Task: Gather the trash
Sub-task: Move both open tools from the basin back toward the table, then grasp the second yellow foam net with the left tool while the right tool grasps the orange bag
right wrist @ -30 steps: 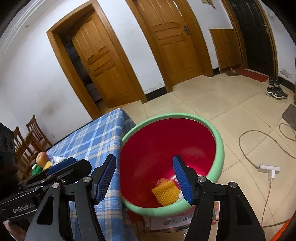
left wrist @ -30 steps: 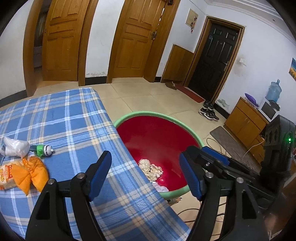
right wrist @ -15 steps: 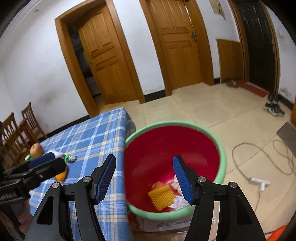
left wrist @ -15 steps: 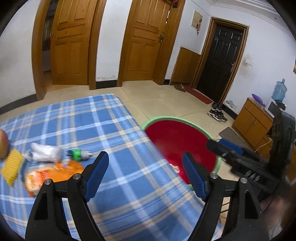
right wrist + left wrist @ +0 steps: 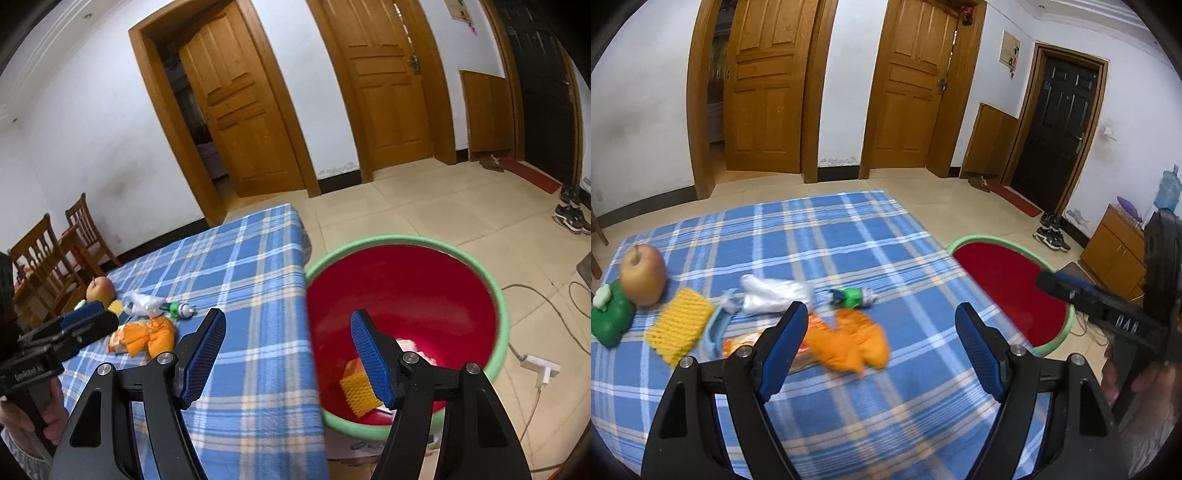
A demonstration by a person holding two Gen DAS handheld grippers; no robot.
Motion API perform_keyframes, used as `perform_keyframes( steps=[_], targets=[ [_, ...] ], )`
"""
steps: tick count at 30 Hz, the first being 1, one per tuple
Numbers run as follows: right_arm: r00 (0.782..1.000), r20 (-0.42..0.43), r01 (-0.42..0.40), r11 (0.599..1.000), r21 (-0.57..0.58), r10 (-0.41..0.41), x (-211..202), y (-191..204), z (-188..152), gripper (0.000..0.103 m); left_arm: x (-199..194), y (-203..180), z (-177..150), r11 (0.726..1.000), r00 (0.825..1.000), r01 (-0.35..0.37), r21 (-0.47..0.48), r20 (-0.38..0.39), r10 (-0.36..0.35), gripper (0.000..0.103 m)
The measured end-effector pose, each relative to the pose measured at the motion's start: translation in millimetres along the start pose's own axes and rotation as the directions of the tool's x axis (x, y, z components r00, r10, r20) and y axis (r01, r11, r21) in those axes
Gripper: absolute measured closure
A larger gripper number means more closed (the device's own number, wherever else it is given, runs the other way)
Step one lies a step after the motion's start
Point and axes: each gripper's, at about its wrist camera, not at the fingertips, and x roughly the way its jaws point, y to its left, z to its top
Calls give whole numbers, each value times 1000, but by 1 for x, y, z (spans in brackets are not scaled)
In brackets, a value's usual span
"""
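The orange crinkled snack wrapper [image 5: 846, 341] is smeared by motion blur (its print unreadable), and the left gripper's blue finger [image 5: 783, 343] covers its near end.

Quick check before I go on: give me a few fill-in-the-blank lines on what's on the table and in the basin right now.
1. The tablecloth is checked white and ____.
2. The apple stands beside a ____ foam net.
3. The basin has a green rim and a ____ inside.
4. Between the left gripper fingers there is ____.

Missing words: blue; yellow; red; nothing
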Motion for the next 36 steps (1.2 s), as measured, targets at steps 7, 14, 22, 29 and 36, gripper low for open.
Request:
perform_keyframes(
  steps=[7, 14, 22, 29, 36],
  targets=[
    [998, -34, -59, 997, -41, 58, 28, 38, 4, 31, -8, 39, 1, 999, 1000, -22, -50, 5, 22, 22],
    [990, -89, -116, 988, -97, 108, 60, 83, 1, 31, -18, 92, 3, 989, 993, -115, -89, 4, 116, 22],
    [982, -132, -153, 981, -121, 137, 89, 127, -6, 31, -10, 168, -16, 960, 980, -185, -209, -107, 166, 22],
    [978, -137, -174, 977, -122, 157, 103, 150, -8, 31, 7, 187, -32, 950, 972, -198, -241, -170, 160, 22],
    [979, -137, -163, 982, -94, 150, 107, 145, -7, 31, 17, 183, -36, 955, 975, -177, -238, -175, 137, 22]
  ],
)
